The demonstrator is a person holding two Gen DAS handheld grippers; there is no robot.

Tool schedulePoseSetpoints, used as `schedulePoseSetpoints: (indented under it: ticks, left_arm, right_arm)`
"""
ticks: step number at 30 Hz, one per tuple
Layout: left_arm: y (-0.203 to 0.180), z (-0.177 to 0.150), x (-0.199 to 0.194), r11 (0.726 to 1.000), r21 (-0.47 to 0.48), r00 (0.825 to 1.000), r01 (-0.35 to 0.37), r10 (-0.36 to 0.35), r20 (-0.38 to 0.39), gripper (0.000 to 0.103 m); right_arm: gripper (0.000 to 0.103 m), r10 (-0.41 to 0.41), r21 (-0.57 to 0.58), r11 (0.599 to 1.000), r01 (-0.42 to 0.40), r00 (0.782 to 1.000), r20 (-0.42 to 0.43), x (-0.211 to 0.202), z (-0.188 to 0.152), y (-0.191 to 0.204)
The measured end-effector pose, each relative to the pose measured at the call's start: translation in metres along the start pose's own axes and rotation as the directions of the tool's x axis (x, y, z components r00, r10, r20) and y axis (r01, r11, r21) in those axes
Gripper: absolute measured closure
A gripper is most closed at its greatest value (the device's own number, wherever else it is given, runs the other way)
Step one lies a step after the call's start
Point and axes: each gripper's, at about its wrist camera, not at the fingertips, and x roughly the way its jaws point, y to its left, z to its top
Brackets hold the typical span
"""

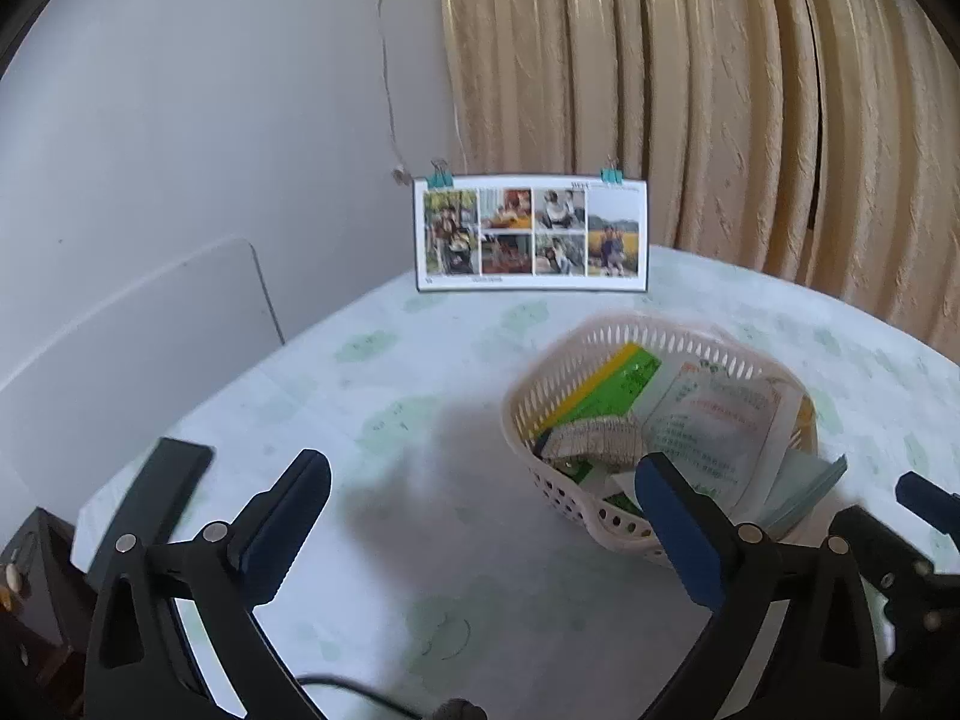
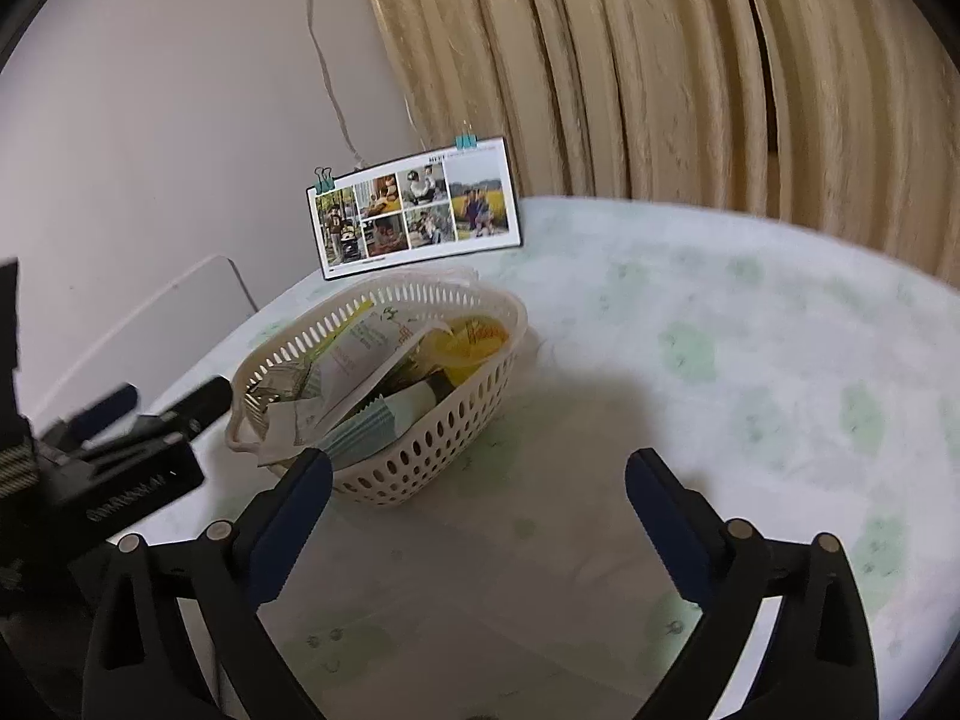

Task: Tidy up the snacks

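Table (image 1: 420, 360): a rounded top under a smooth pale cloth printed with faint green patches. It extends ahead of and beneath both grippers.

Curtain (image 1: 690, 90): beige textured fabric in deep vertical folds, beyond the table's far edge.

Basket (image 1: 576, 516): cream perforated plastic, oval, with slotted upper walls and round holes lower down. It stands on the table ahead and to the right of the left gripper (image 1: 480, 480), whose right finger overlaps its near wall in the left wrist view. From the right gripper (image 2: 477, 477) it lies ahead and to the left.

Basket contents, all snacks, stacked loosely:
- white printed packet (image 1: 714, 426), flat, tilted over the rim on the near right side;
- green and yellow packet (image 1: 618, 381), at the far side;
- pale blue-green ribbed packet (image 2: 366, 426), projecting over the near rim;
- yellow item (image 2: 474, 342), at the right end; its shape is unclear.

Photo card (image 1: 531, 234): rectangular collage, upright behind the basket, two teal binder clips on its top edge.

Both grippers: jaws spread wide, blue pads, nothing held.
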Motion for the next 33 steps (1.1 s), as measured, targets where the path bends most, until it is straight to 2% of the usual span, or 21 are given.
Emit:
schedulePoseSetpoints:
  ticks: [6, 14, 18, 33]
  left_arm:
    - [0.002, 0.005, -0.013, 0.999, -0.005, 0.998, -0.042, 0.043, 0.041, 0.0]
    - [-0.008, 0.002, -0.018, 0.987, 0.058, 0.987, -0.149, 0.146, 0.061, 0.0]
    - [-0.014, -0.002, -0.016, 0.981, 0.089, 0.984, -0.173, 0.168, 0.062, 0.0]
    - [-0.017, -0.006, -0.013, 0.981, 0.119, 0.988, -0.154, 0.149, 0.05, 0.0]
  right_arm:
    - [0.0, -0.056, -0.059, 0.996, 0.059, 0.997, 0.053, -0.006, 0.001, 0.007]
    - [0.0, -0.065, -0.114, 0.991, 0.073, 0.995, 0.078, -0.009, -0.001, 0.017]
    - [0.0, -0.064, -0.132, 0.989, 0.072, 0.996, 0.067, -0.007, -0.003, 0.019]
    - [0.0, -0.069, -0.155, 0.985, 0.078, 0.996, 0.063, -0.005, -0.008, 0.024]
